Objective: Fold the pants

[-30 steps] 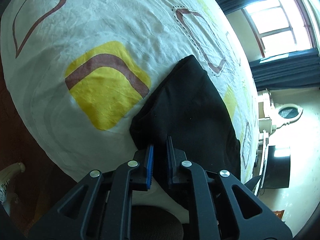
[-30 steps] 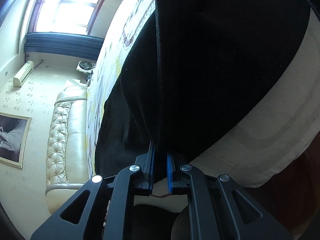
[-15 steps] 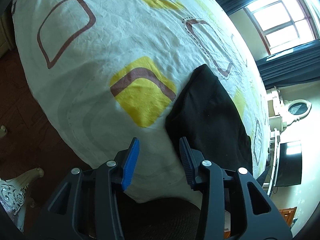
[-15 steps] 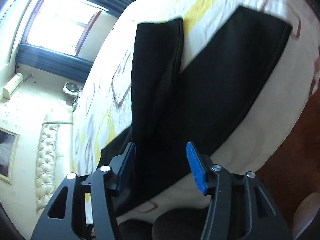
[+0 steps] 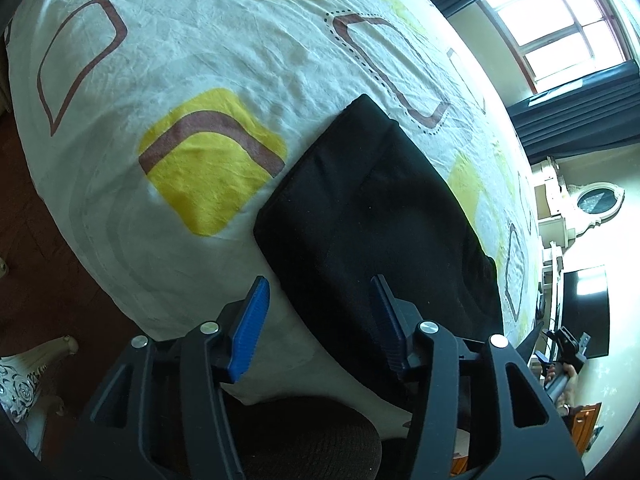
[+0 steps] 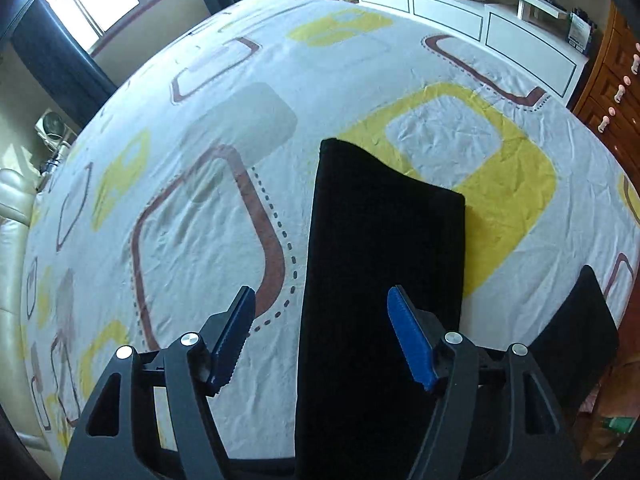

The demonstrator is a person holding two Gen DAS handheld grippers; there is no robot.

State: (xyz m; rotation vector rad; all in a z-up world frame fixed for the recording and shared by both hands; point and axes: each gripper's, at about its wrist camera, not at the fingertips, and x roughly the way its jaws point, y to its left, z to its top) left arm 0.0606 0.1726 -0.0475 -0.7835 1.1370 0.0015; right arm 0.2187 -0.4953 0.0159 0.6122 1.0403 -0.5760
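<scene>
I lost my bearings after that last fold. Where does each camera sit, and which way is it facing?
Left wrist: on the left gripper, angled down at the near corner of the folded black pants on the patterned white bedsheet; open blue-padded fingers show, nothing between them.
Right wrist: on the right gripper, looking down along the pants across the bedsheet; its jaws have just been opening, clear of the cloth.
Shared: pants, bedsheet, window.
</scene>
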